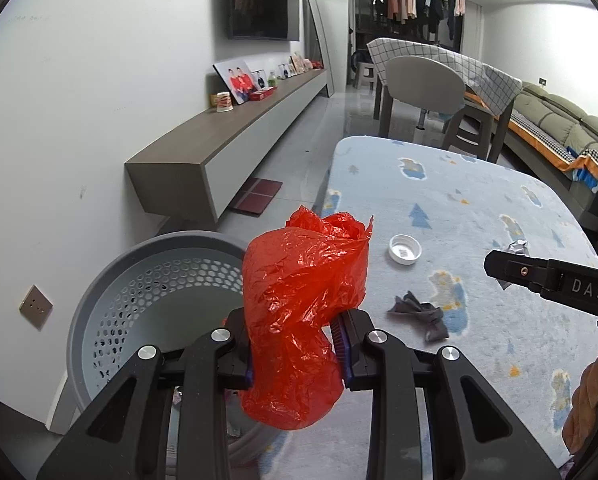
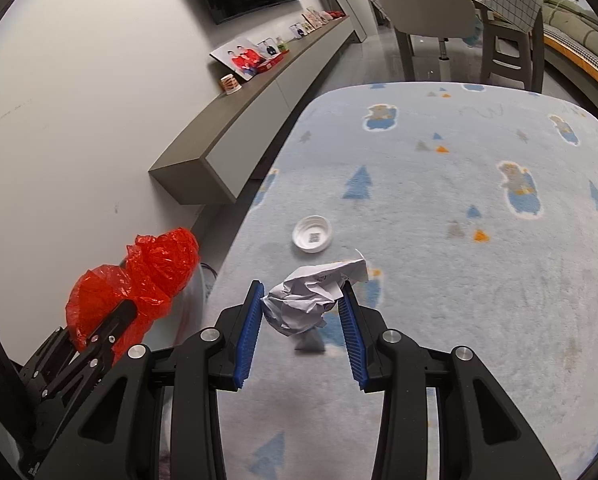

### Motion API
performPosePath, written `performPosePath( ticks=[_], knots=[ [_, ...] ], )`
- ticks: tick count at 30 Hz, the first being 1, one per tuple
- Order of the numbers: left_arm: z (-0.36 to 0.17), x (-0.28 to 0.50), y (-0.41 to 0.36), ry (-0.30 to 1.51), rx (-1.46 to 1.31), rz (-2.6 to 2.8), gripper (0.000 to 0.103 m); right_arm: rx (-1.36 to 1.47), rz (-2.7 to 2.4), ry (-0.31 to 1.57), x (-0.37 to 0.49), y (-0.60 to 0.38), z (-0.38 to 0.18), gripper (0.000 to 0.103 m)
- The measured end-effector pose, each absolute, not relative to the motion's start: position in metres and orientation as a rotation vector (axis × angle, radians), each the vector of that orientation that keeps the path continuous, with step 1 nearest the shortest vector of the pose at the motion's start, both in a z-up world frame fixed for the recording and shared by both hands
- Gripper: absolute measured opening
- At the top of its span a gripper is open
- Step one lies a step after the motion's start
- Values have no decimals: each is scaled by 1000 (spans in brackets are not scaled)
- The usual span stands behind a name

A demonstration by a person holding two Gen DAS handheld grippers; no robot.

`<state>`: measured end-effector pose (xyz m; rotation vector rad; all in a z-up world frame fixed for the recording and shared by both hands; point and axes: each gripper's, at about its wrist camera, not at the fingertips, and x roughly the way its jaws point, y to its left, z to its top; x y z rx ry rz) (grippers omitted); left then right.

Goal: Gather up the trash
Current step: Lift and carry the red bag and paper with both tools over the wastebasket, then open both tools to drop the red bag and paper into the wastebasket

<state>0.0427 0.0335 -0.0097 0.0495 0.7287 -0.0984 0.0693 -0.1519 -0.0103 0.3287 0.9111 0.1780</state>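
"DAS" on right gripper [image 1: 503,270]

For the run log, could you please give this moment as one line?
left claw: shut on red bag | right claw: shut on paper | on table: cap, grey scrap | basket: beside table

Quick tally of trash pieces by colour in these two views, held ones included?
Red: 1, the plastic bag clamped in the left tongs.
White: 2, the crumpled paper gripped in the right tongs, and the bottle cap lying on the carpet.
Grey: 1, the crumpled scrap on the carpet.
Total: 4
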Motion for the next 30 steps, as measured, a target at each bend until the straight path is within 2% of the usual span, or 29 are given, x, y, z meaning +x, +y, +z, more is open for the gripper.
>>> performPosePath(
  ticks=[18, 30],
  knots=[
    [-7, 35, 109, 730, 18, 48, 29, 285, 360, 910, 85, -52, 1, 37],
    [-12, 30, 162, 768, -11, 134, 29, 188, 465, 979, 92, 6, -15, 37]
  ],
)
